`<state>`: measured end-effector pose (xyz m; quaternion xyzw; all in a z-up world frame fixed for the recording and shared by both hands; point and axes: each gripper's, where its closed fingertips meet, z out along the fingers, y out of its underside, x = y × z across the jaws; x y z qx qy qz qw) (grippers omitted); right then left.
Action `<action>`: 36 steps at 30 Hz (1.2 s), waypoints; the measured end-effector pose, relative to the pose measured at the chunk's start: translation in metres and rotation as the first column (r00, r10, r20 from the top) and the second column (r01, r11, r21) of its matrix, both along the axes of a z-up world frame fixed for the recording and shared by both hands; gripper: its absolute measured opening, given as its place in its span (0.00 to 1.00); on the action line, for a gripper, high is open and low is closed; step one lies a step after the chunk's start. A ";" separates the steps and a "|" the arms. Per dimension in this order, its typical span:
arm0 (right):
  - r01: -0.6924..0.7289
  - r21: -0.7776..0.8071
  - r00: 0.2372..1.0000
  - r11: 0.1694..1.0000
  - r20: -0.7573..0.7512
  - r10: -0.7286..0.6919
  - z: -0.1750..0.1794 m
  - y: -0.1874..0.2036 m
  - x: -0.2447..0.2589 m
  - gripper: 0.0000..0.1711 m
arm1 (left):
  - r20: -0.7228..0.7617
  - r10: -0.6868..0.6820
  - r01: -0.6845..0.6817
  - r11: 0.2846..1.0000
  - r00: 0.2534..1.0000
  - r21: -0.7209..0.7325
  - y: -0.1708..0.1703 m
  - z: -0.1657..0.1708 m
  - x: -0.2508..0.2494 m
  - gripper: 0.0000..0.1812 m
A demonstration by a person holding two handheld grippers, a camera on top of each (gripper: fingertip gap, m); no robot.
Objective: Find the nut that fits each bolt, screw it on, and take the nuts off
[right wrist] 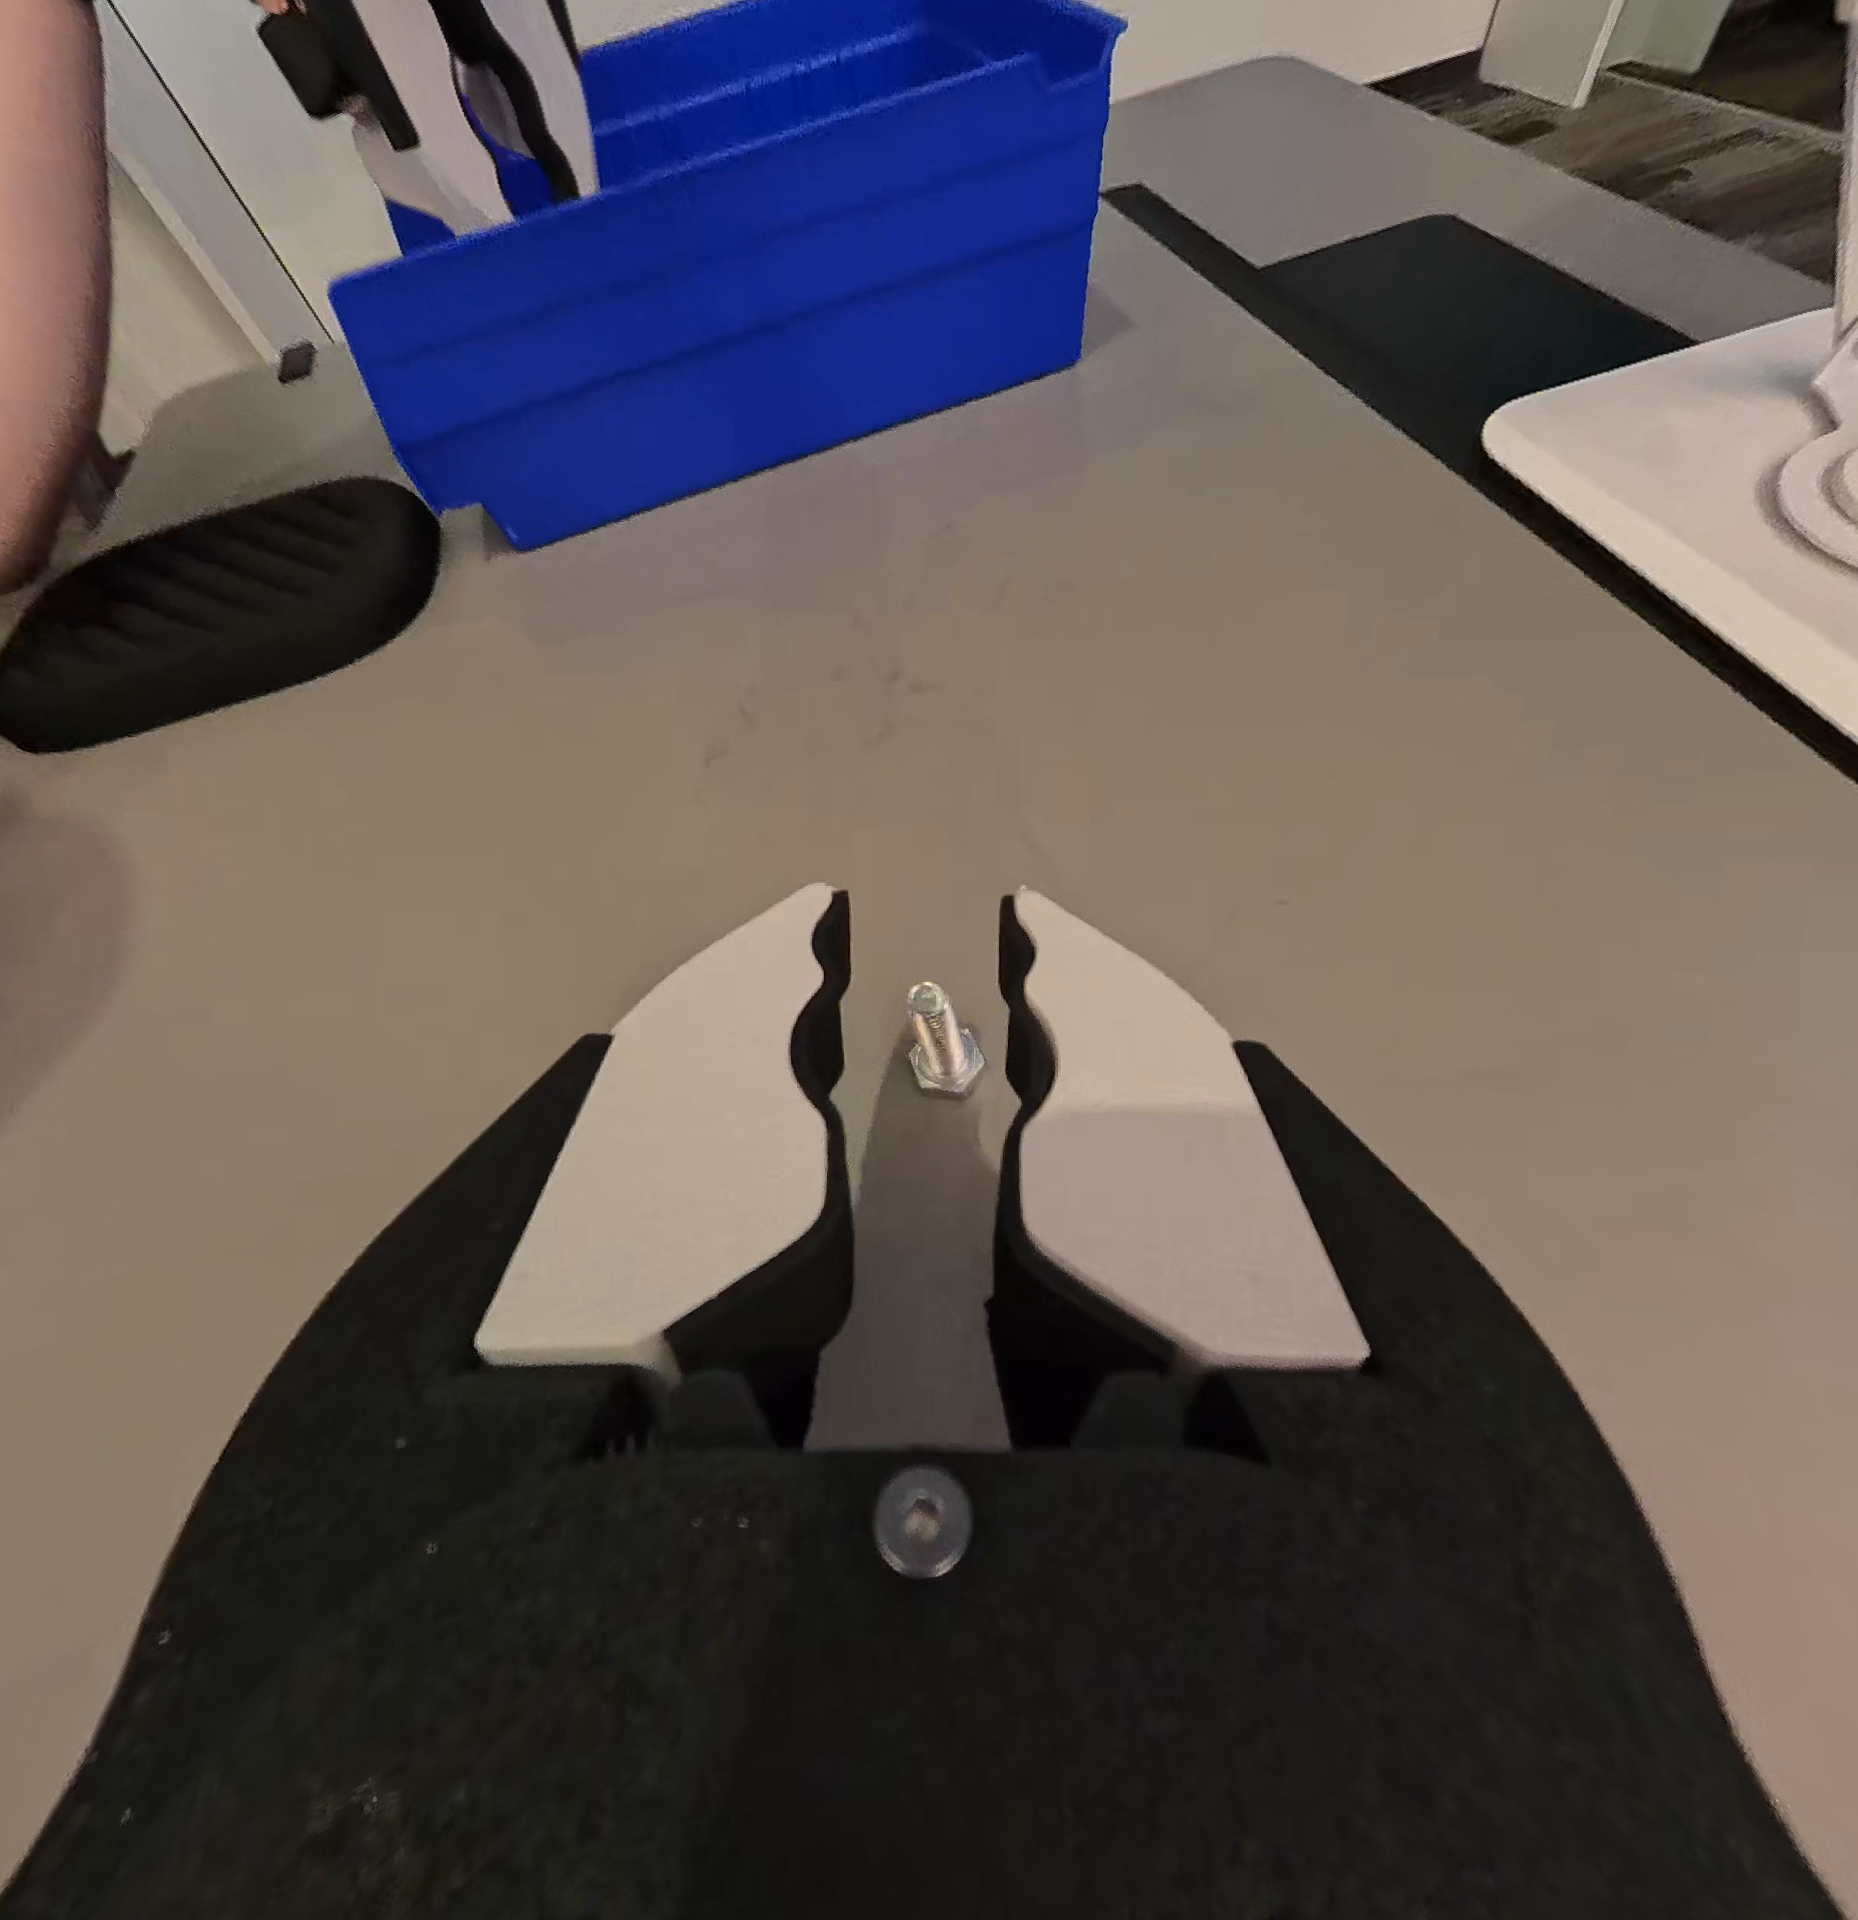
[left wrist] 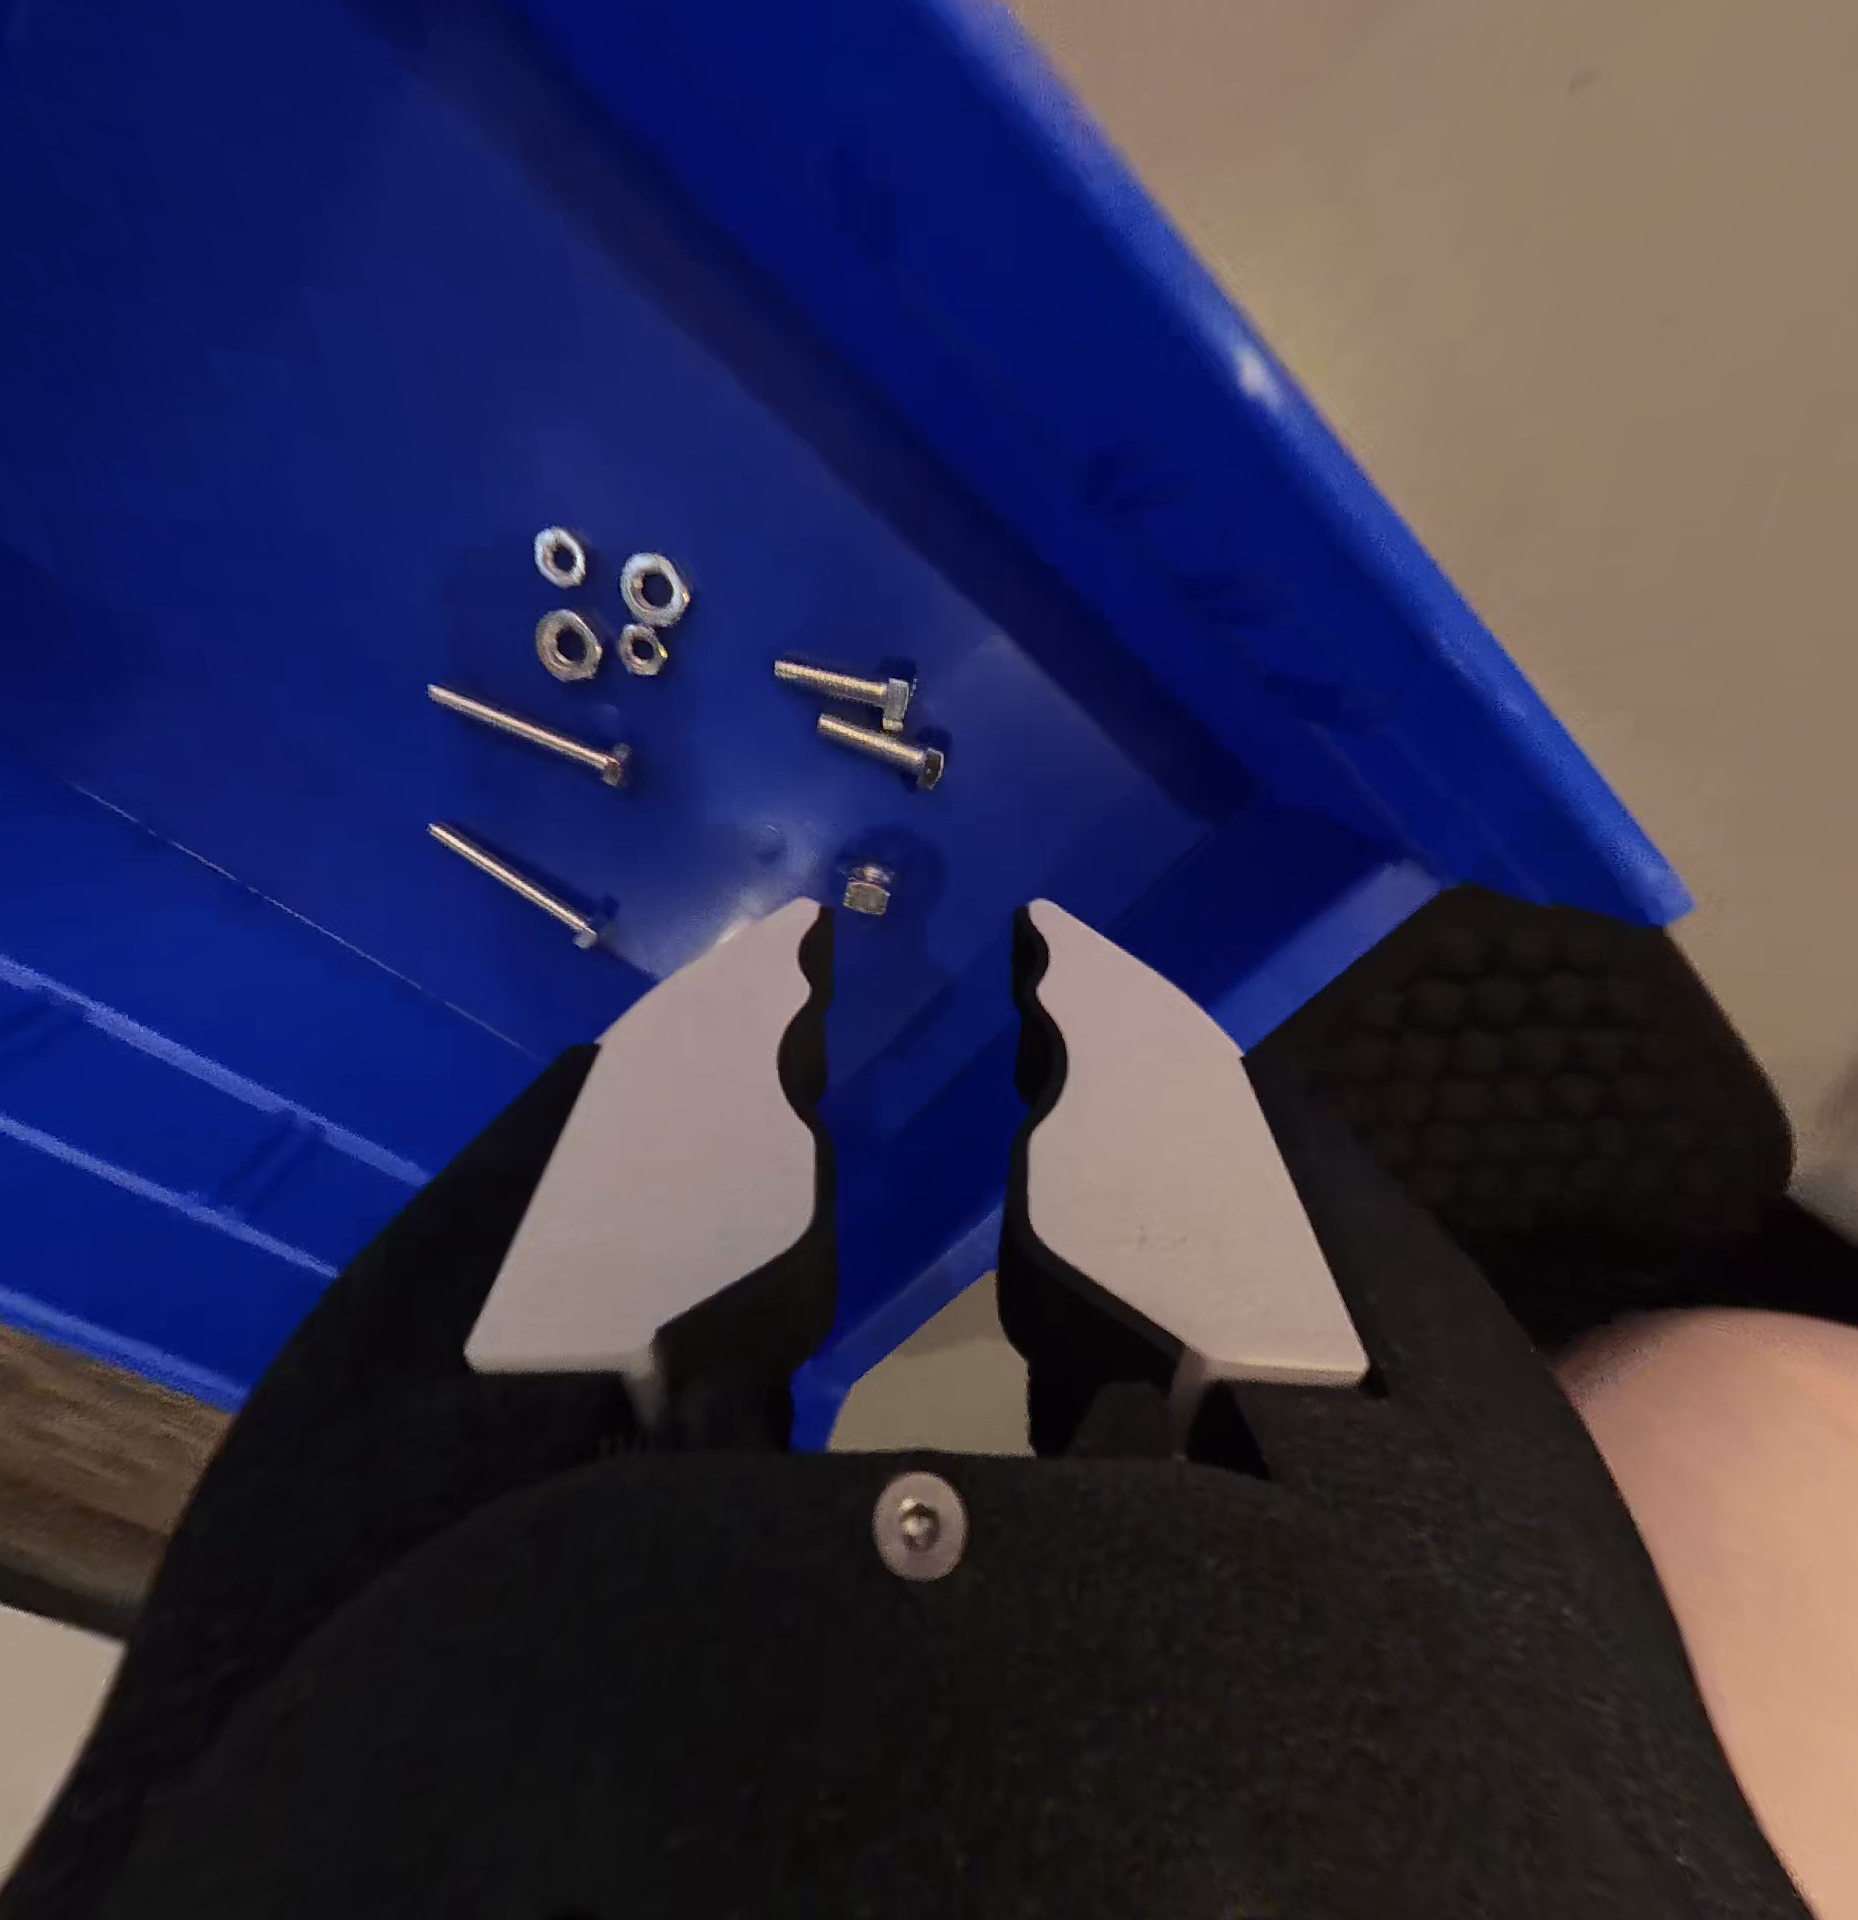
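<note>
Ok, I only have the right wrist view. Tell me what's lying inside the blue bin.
Observer: Four long-lying bolts and a cluster of four loose nuts on the bin floor.
Operator: Report the left tongs.
Observer: The left tongs are open, empty, tips down inside the bin.
Operator: Say what's nearest their tips.
Observer: A single small nut, apart from the cluster, just beyond the left fingertip.

Four silver nuts (left wrist: 608,606) are clustered mid-frame on the blue bin floor (left wrist: 281,416); four bolts (left wrist: 696,769) lie flat below them. A fifth nut (left wrist: 869,890) sits lower right. One short bolt (right wrist: 940,1044) stands head-down on the grey table (right wrist: 1320,935).
</note>
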<state>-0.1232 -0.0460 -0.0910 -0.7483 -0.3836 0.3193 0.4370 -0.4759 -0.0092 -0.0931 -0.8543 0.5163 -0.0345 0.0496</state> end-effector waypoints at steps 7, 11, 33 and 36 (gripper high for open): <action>-0.008 -0.002 1.000 1.000 0.007 0.008 0.003 0.004 0.002 0.16 | 0.041 -0.244 0.238 0.965 0.969 0.111 0.002 0.004 0.005 0.19; -0.012 -0.013 1.000 1.000 -0.011 0.012 0.004 0.003 0.000 0.16 | -0.012 -0.183 0.182 0.965 0.983 0.189 0.007 -0.011 -0.010 0.20; -0.041 -0.030 0.999 0.999 0.035 0.042 -0.003 -0.005 -0.007 0.14 | -0.115 -0.261 0.276 0.949 0.959 0.152 0.010 -0.054 -0.019 0.16; -0.040 -0.036 0.998 0.999 0.036 0.041 -0.005 -0.004 -0.007 0.13 | -0.109 -0.256 0.271 0.950 0.960 0.153 0.011 -0.054 -0.019 0.14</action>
